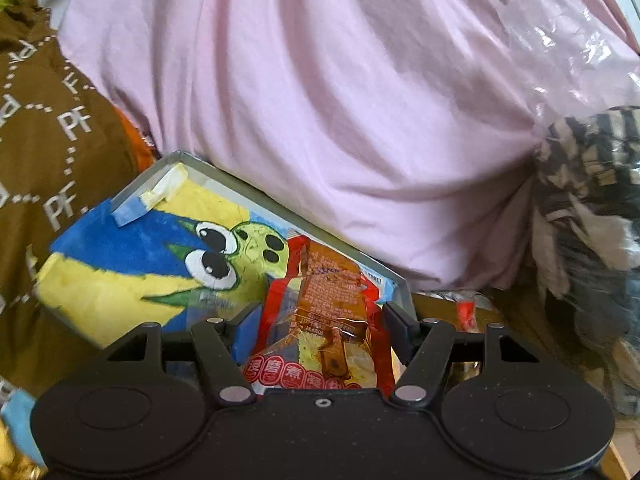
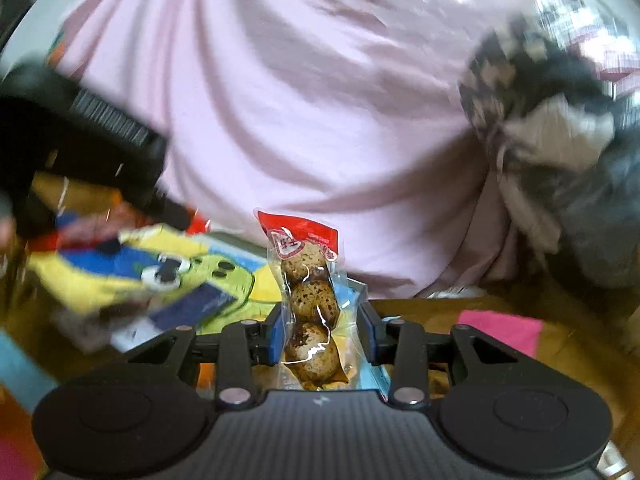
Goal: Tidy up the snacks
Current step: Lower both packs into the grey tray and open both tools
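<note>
Left gripper [image 1: 320, 320] is holding a red-and-orange snack packet [image 1: 320, 312] between half-spread jaws, above a tin box [image 1: 200, 162] carrying a cartoon picture in blue, yellow and green. Red roundels with Chinese characters are running along the packet's lower edge; the fine print is too small to read. Brown cloth [image 1: 60, 128] at far left is showing "PF" repeated.

Right gripper [image 2: 320, 332] is pinching a clear egg pack [image 2: 310, 300], narrow jaws on it, three speckled eggs stacked under a red header, its characters illegible.

Step in hand, judging: carrying both snacks to the box. Next: lowering each inside, then releasing.
</note>
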A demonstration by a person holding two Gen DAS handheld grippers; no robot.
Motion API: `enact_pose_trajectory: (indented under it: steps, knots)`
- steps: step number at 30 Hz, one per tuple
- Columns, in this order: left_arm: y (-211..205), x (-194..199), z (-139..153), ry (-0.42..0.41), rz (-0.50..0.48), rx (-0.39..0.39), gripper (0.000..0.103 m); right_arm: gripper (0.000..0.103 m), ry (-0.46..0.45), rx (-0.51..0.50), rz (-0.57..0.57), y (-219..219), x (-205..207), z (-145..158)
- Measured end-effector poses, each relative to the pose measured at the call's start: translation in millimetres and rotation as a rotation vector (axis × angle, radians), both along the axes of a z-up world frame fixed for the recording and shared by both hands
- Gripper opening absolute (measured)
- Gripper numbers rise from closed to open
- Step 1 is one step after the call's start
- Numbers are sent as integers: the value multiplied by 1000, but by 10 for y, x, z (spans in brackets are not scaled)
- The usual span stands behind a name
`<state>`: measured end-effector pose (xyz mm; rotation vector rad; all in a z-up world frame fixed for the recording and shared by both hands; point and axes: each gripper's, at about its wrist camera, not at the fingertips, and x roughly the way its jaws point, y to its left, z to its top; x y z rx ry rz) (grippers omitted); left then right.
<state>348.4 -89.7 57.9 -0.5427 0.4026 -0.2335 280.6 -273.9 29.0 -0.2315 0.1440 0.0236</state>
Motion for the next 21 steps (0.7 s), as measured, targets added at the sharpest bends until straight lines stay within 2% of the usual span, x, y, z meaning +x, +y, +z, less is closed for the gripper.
enact_pose_trajectory:
  steps: [3, 12, 17, 21]
  knots:
    - [-92, 175, -57, 7, -8, 45, 66, 41, 44, 135, -2, -119, 284, 6]
    - [-332, 470, -249, 44, -16, 129, 70, 43, 157, 275, 25, -366, 627, -233]
    - [-391, 487, -246, 45, -3, 148, 71, 53, 172, 353, 46, -468, 658, -258]
    - [-398, 440, -179, 29, 19, 146, 85, 72, 159, 396, 63, -524, 643, -218]
